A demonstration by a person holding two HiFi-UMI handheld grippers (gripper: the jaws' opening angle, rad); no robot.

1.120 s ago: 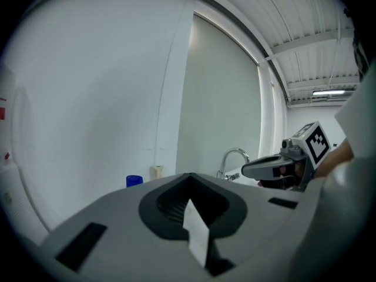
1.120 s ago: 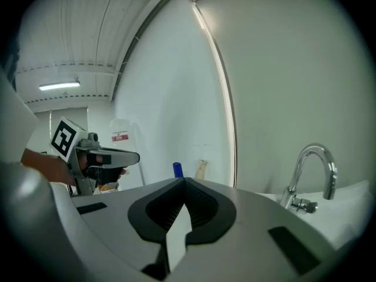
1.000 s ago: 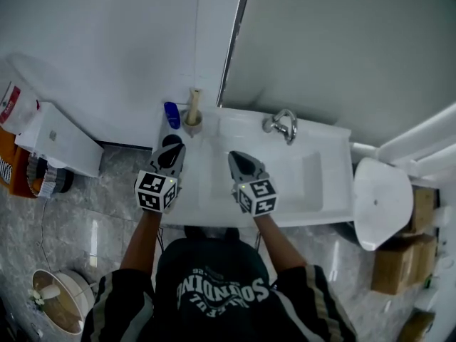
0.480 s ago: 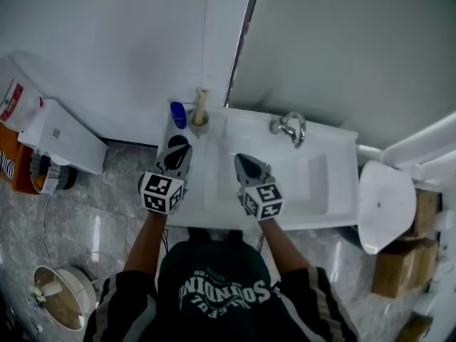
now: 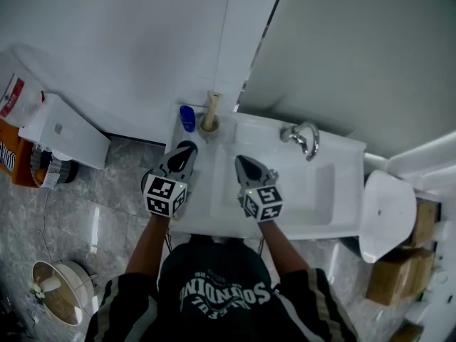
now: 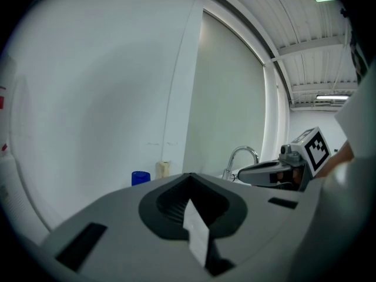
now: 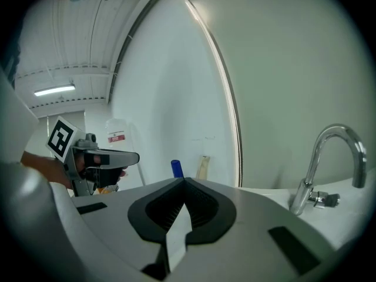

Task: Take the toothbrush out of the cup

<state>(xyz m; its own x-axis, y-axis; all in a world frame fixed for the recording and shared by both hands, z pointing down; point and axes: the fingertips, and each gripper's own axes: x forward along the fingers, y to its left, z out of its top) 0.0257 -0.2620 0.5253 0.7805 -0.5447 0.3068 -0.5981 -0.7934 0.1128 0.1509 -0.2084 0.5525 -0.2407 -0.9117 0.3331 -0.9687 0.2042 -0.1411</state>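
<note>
A beige toothbrush stands upright in a small cup at the back left corner of the white sink, next to a blue capped item. My left gripper hovers just in front of the cup, shut and holding nothing. My right gripper is over the basin's left part, also shut and holding nothing. In the left gripper view the toothbrush and the blue item peek over the shut jaws. The right gripper view shows the toothbrush ahead, with the cup hidden.
A chrome faucet stands at the sink's back. A white toilet lid and cardboard boxes are to the right. A white box and a round basket sit on the grey floor at left.
The head view has shifted, so the sink sits further right in frame. Both grippers have moved slightly with it, staying shut and side by side short of the cup.
</note>
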